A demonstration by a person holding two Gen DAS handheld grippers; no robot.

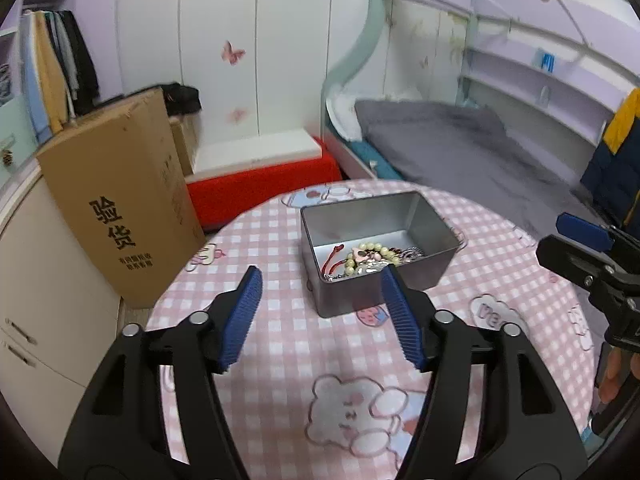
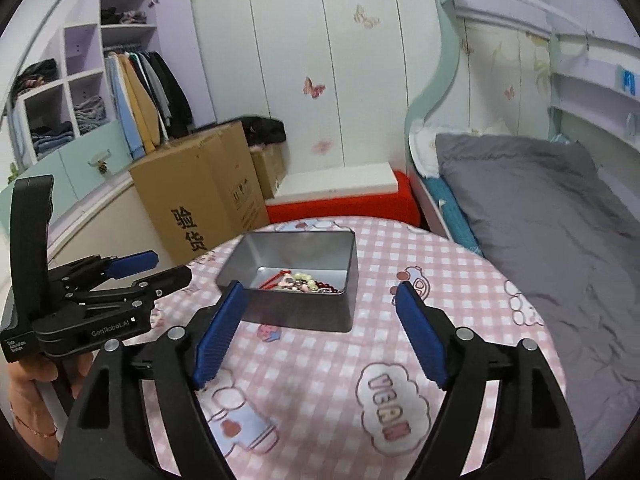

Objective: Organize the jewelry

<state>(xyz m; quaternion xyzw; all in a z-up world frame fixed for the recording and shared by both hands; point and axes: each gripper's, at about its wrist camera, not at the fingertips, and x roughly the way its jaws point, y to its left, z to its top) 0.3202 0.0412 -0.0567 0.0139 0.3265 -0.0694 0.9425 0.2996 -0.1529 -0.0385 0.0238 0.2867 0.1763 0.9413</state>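
Left wrist view, near to far. In the lower half of the frame the left gripper (image 1: 320, 312) hovers above the tabletop (image 1: 280, 360), its blue-padded jaws spread wide apart and holding nothing. The round tabletop is covered with a pink checked cloth printed with cartoon animals. Just beyond the jaws, at frame centre, stands an open rectangular metal tin (image 1: 340, 300). The jewelry (image 1: 370, 258) lies heaped in its near corner: a pale bead bracelet, a red cord, a silver chain and small charms, tangled together. At the right edge the right gripper (image 1: 576, 240) enters, seen side-on.

Right wrist view. The right gripper (image 2: 320, 324) likewise hangs empty over the cloth, jaws wide apart, with the tin just ahead at centre. At lower left the left gripper (image 2: 152, 268) appears, held in a hand.

Background: a cardboard box (image 1: 116, 216) at left, a red bench (image 1: 260, 188) behind the tabletop, a bed (image 1: 460, 148) at upper right.

Progress, as a judgement: no jewelry is visible on the cloth and all pieces seen sit inside the tin, so collection appears complete or nearly so. No lid is visible; any closing or untangling step remains undone.
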